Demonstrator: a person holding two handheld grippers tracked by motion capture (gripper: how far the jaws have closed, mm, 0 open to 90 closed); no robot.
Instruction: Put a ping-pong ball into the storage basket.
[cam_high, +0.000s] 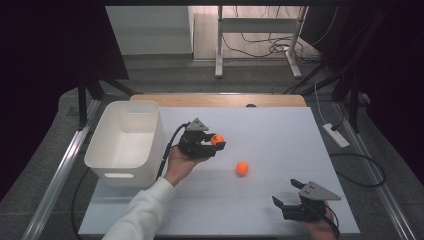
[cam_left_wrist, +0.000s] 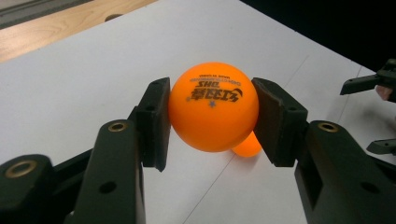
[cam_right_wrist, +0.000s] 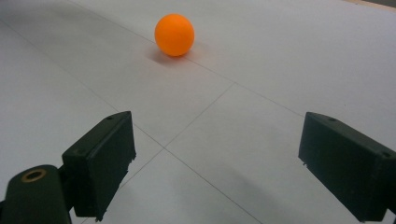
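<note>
My left gripper is shut on an orange ping-pong ball, held above the middle of the white table. In the left gripper view that ball has black print and sits squeezed between both pads. A second orange ball lies loose on the table, to the right and nearer the person; a sliver of that second ball peeks from behind the held one. My right gripper rests at the front right with its jaws wide apart. The loose ball lies ahead of my right gripper, well beyond its fingertips.
A white plastic bin stands at the table's left edge, beside the left hand. A wooden strip runs along the table's far edge. A power strip and cables lie on the floor at right.
</note>
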